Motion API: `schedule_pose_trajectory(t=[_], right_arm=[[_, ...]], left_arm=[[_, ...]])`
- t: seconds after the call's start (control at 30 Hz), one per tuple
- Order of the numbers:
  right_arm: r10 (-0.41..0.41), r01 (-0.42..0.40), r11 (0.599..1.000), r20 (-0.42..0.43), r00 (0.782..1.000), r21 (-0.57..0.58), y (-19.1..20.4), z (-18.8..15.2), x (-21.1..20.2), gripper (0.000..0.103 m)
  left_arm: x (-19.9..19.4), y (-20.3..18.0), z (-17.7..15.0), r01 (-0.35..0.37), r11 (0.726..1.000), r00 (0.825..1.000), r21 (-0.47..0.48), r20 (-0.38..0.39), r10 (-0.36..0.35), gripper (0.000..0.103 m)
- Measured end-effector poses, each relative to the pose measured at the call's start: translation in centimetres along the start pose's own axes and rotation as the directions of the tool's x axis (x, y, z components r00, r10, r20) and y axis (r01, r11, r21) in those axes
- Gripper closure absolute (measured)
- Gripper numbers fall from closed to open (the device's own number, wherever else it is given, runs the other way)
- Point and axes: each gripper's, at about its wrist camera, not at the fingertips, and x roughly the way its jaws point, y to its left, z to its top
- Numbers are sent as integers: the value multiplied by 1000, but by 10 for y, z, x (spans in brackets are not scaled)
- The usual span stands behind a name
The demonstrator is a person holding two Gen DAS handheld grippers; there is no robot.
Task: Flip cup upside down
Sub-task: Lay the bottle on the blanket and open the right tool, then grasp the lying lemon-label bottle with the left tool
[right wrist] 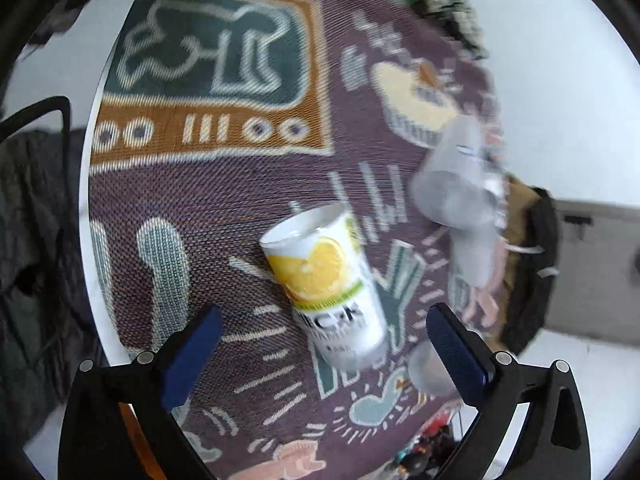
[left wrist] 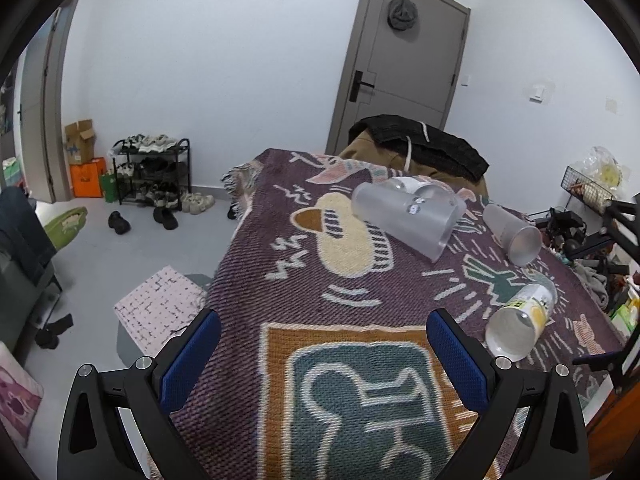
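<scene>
A lemon-print cup (right wrist: 326,280) lies on its side on the patterned purple cloth (right wrist: 224,200), open mouth toward the upper left. My right gripper (right wrist: 324,332) is open, hovering just above and short of the cup, with the cup's base end between the blue fingertips (right wrist: 196,344). In the left wrist view the same cup (left wrist: 520,322) lies at the right, mouth facing me. My left gripper (left wrist: 324,336) is open and empty over the cloth (left wrist: 280,280), left of the cup.
A large frosted pitcher (left wrist: 408,216) and a frosted cup (left wrist: 512,234) lie on their sides farther back; the pitcher also shows in the right wrist view (right wrist: 456,184). A small frosted cup (right wrist: 428,368) lies by the right finger. A jacket (left wrist: 420,144) covers the far edge. Clutter (left wrist: 592,240) stands right.
</scene>
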Motion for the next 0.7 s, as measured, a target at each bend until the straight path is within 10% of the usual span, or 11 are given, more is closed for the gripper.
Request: schedule_pose_trajectory(t=[0.33, 0.7], right_arm=[[-90, 38, 942, 140, 986, 334, -2, -58, -22, 1], [-117, 83, 779, 14, 993, 621, -11, -126, 5, 1]], left_arm=[[3, -42, 16, 49, 995, 999, 92, 1, -49, 0], [15, -116, 34, 85, 932, 995, 354, -72, -63, 0]])
